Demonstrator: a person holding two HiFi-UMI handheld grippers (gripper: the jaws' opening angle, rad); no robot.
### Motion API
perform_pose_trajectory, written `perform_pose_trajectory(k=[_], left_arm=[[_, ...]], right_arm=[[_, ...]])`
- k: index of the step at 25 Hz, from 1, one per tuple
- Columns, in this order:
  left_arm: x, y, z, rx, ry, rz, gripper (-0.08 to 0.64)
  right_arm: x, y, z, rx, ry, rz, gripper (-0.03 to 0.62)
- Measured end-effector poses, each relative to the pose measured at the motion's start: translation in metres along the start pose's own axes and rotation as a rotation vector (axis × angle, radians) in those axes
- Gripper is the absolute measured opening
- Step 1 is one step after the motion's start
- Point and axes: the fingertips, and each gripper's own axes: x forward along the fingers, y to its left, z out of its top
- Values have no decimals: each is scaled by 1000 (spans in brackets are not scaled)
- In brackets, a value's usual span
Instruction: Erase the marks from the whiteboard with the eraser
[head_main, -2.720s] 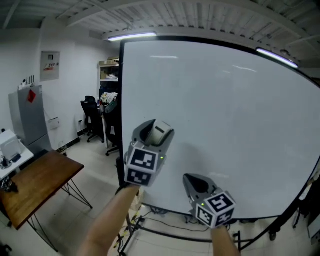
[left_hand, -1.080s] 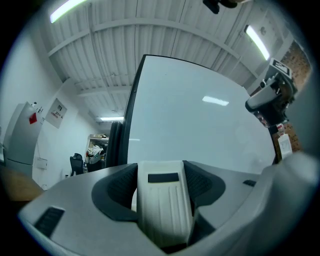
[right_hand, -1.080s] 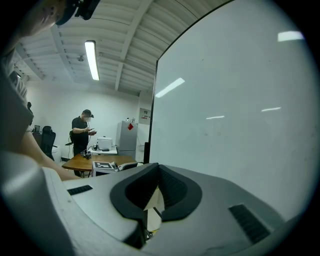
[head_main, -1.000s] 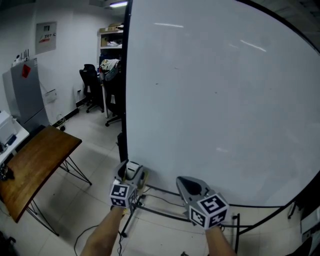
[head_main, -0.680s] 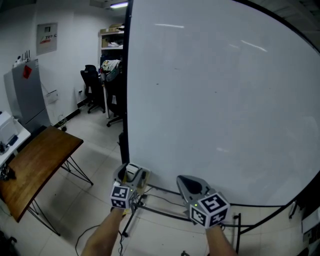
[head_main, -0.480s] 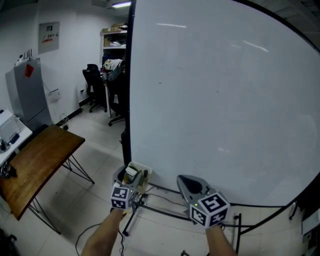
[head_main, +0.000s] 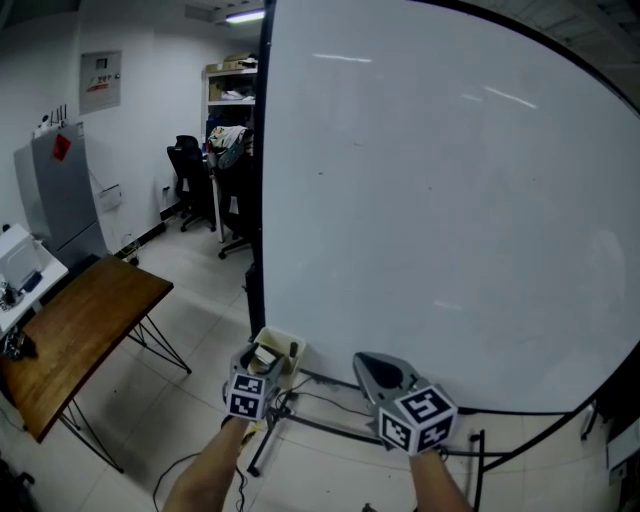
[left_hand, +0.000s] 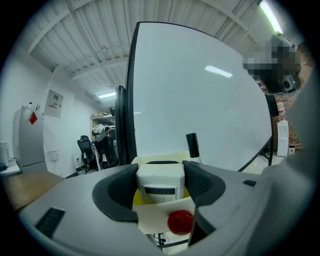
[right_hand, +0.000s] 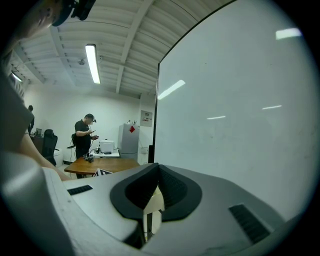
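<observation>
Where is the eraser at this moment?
In the left gripper view the eraser sits clamped in the jaws of the left hand-held gripper. In the head view that is lower left, by the whiteboard's bottom-left corner, at a pale yellow tray.

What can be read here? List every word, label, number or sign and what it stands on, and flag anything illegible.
Nothing here reads clearly.
Wall notice: red heading and small print, too small to read.
Red diamond sticker on the grey cabinet: no legible wording.
Eraser: dark label strip, unreadable.
Marker cubes: black-and-white square patterns, no letters.
Whiteboard: no legible writing.
</observation>
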Motion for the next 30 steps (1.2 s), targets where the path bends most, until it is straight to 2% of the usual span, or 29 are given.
perform_pose_trajectory(k=[5,9,13,18,26,27,30], left_arm=[[-2,-4,3,-18,9,-38,269],[-13,-2,19,-12,-9,-53,311],[-31,-4,48,1,-87,-67,310],[-49,-47,105,3,-181,-175,303],[-62,-141,178,53,-279,-367,27],[-63,-155,185,55,-281,-403,4],[-66,-194,199,61,-294,-502,3]], right_arm=[[-2,-6,0,18,-11,-15,-10],[0,-10,0,32,-24,-24,-10],[-1,-12,-3,44,-28,-32,-10],[-12,-21,4,49,-60,-61,-9],[-53,-49,21,34,-130,-150,-9],[-60,-53,23,31,-139,-163,-9],[-82,-64,27,28,-160,-204,-9]])
